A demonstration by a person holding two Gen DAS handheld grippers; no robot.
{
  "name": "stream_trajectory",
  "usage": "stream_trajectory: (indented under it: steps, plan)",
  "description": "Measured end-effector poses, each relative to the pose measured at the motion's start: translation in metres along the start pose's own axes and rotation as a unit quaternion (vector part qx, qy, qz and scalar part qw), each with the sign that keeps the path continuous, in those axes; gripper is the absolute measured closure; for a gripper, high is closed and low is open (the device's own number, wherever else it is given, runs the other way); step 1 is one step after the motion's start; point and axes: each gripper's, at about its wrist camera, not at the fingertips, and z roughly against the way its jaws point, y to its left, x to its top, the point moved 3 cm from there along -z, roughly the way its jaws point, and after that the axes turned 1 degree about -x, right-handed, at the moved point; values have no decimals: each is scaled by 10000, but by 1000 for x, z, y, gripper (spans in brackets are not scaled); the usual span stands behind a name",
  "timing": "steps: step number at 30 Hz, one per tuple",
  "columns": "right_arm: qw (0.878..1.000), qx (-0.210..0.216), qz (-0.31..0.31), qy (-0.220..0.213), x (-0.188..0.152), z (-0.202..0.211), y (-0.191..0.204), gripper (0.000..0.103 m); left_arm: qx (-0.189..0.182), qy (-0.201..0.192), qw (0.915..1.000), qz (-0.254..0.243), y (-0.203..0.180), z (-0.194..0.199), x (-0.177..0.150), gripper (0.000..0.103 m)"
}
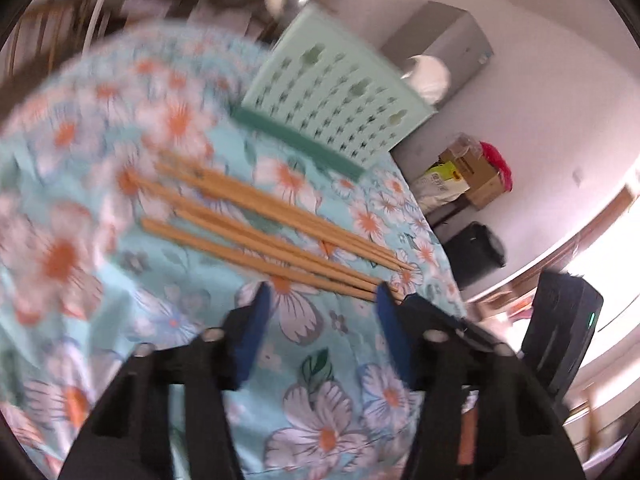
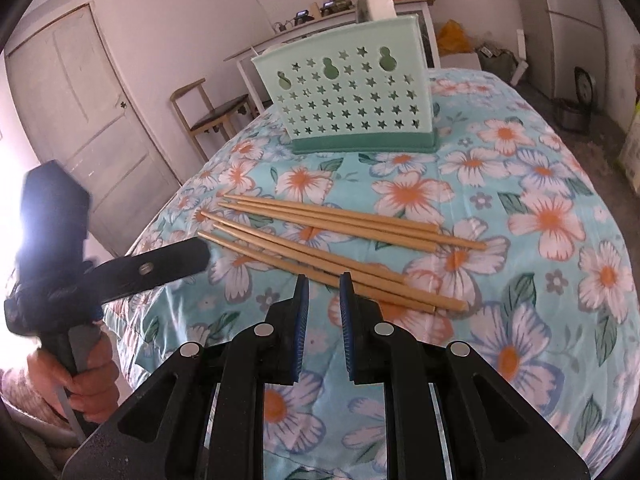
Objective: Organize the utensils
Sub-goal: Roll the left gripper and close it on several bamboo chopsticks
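Several wooden chopsticks (image 2: 340,240) lie side by side on the floral tablecloth (image 2: 520,280), in front of a mint-green utensil holder (image 2: 352,96) with star-shaped holes. In the left wrist view the chopsticks (image 1: 260,224) run slantwise just beyond my left gripper (image 1: 322,292), which is open with only cloth between its fingers; its right finger reaches their thin ends. The holder (image 1: 340,92) stands behind them. My right gripper (image 2: 324,280) hovers at the nearest chopstick with a narrow gap and holds nothing. The left gripper's finger (image 2: 160,266) and the hand (image 2: 88,380) holding it show at the left.
The table edge drops away at the left, with a wooden chair (image 2: 212,116) and a door (image 2: 80,120) beyond it. A cluttered white shelf (image 2: 332,20) stands behind the holder. Boxes (image 1: 476,176) and a black bin (image 1: 476,248) sit on the floor past the table.
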Motion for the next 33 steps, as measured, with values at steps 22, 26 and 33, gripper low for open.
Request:
stream_trajectory:
  steps: [22,26,33]
  plan:
    - [9992,215,-332,-17,-8,-5,-17,87,-926,95,9152,3921,80,-26,13,81]
    - [9989,241,-390,-67,-10,-1,-19,87,-829,50,9070,4128,88,-19,7,82]
    - [9986,254,-437,-136,-11,7,-20,86,-645,98,9160,3959,86,-18,5,95]
